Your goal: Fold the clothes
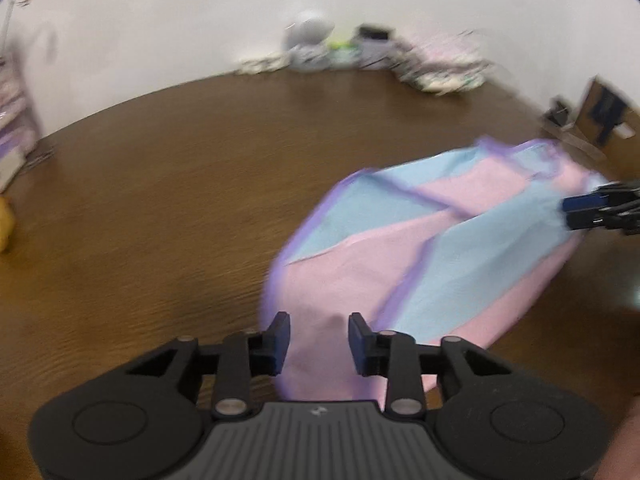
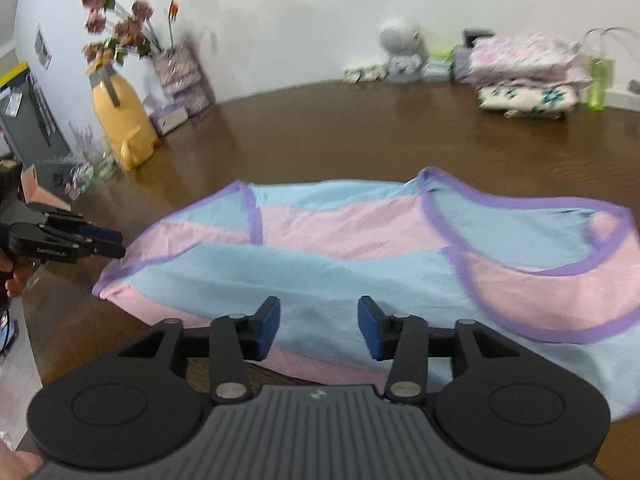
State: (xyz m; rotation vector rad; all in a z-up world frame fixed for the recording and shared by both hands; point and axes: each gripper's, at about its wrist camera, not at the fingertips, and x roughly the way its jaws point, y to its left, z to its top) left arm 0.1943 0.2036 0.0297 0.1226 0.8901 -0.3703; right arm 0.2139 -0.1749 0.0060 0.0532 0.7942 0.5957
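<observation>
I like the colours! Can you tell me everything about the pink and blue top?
The top is a sleeveless one in wide pink and light blue stripes, with purple trim round the neck, armholes and edges. The cloth looks thin and mesh-like. It lies spread out, slightly rumpled, on the brown wooden table. Both grippers, left and right, are open over its edges, holding nothing.

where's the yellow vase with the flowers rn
In the right wrist view the yellow vase stands at the table's far left edge near the wall, left of the pink-and-blue garment.
</observation>
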